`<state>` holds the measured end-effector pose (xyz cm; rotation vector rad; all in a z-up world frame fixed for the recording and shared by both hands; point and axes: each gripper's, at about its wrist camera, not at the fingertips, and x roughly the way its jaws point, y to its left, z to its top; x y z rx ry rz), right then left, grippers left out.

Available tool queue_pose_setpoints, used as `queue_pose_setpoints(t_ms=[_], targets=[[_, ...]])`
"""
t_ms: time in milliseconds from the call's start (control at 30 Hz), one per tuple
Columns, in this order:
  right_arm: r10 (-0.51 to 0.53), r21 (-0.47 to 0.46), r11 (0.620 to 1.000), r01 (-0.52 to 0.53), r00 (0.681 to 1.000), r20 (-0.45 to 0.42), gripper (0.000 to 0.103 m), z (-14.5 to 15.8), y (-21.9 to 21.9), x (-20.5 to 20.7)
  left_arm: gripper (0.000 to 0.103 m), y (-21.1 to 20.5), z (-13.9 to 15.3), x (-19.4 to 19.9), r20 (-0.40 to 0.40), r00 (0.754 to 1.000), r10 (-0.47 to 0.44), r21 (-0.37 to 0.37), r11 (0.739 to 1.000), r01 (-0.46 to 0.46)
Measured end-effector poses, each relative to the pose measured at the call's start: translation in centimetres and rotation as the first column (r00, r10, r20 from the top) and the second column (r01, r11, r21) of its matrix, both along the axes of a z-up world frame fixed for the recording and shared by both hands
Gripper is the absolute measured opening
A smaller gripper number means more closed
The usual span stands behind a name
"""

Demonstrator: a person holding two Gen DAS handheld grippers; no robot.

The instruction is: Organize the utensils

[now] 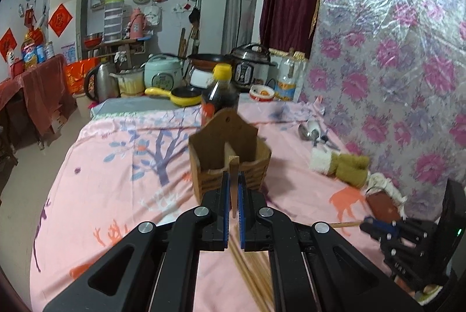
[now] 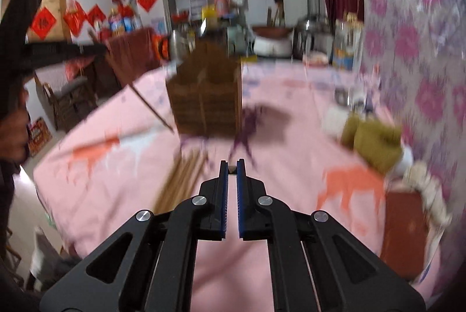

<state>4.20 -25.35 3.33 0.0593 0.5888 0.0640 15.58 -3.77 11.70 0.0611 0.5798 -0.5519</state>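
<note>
Though blurred, red wall diamonds unreadable

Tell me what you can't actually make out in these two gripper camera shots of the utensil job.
- Right wrist view: motion blur smears the wooden holder and the spoons by the wall; their number is unclear.
- Right gripper: what sits between its tips is too small to tell.
- Left wrist view: the left gripper clamps a chopstick, covering part of it.
- The loose chopsticks are cut off by the bottom edge.
</note>
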Motion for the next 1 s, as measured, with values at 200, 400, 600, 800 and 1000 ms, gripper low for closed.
queue_pose_setpoints(t_ms=[200,400,600,800,1000], targets=[[0.037,-0.022,0.999,-0.035,0.996,0.086,0.006,5.7,1.0,5.0,0.006,-1.2,3.3,2.0,0.047,0.999,0.012,-0.015,1.0,-0.011],[0.032,-0.039,0.999,-0.026,0.985,0.171,0.006,10.5,2.1,9.5,0.006,-1.9,5.8,4.5,0.089,0.995,0.036,-0.039,0.999,-0.033],[-0.036,-0.007,0.999,0.04,0.962,0.269,0.006,12.6,3.0,16.0,0.006,-2.6,4.2,8.6,0.054,0.995,0.078,-0.015,0.997,-0.078],[-0.057,-0.01,0.998,0.06,0.976,0.212,0.007,8.4,3.6,20.4,0.006,-2.1,0.0,11.8,-0.04,0.995,0.088,-0.008,0.996,-0.088],[-0.073,0.012,0.997,0.073,0.99,0.116,0.016,5.4,1.8,19.6,0.073,-0.3,-2.5,12.1,-0.081,0.986,0.146,-0.038,0.988,-0.15]])
